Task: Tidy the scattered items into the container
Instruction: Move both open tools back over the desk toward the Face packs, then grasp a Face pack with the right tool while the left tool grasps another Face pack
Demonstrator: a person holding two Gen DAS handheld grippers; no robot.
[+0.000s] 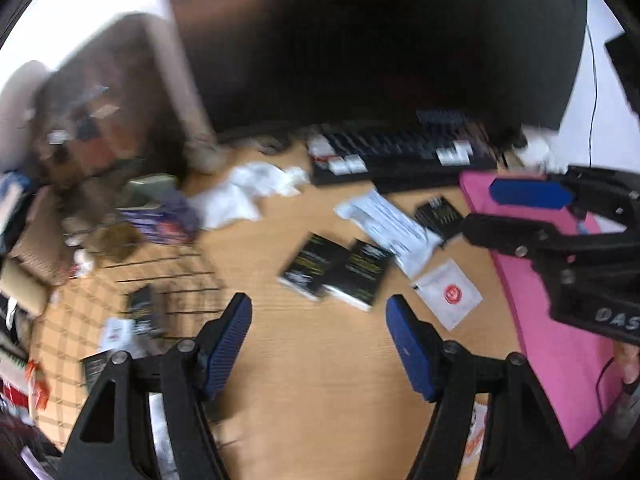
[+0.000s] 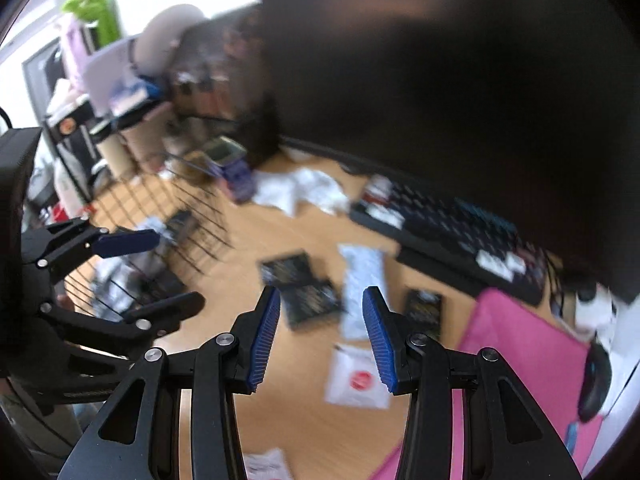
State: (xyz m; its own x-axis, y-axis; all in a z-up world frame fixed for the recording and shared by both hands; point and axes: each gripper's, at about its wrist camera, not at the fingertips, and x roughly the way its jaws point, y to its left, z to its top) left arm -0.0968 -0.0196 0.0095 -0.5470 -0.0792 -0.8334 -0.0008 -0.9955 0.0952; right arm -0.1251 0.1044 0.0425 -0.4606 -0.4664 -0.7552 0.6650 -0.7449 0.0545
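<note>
Two black packets (image 1: pixel 336 272) lie side by side on the wooden desk (image 1: pixel 320 380), with a third black packet (image 1: pixel 438 212), a long white packet (image 1: pixel 390 230) and a white sachet with a red logo (image 1: pixel 448 294) near them. A black wire basket (image 1: pixel 152 280) at the left holds several packets. My left gripper (image 1: pixel 318 316) is open and empty above the desk, short of the black packets. My right gripper (image 2: pixel 320 312) is open and empty above the black packets (image 2: pixel 304 292), the white packet (image 2: pixel 360 288) and the sachet (image 2: pixel 356 378). The basket (image 2: pixel 160 232) is at its left.
A dark monitor (image 1: pixel 380 40) and a black keyboard (image 1: pixel 400 152) stand at the back. A pink mat (image 1: pixel 552 312) covers the desk's right side. Crumpled white tissue (image 1: pixel 256 188) and a purple box (image 1: pixel 160 220) lie near the basket. A black mouse (image 2: pixel 596 384) sits at the right.
</note>
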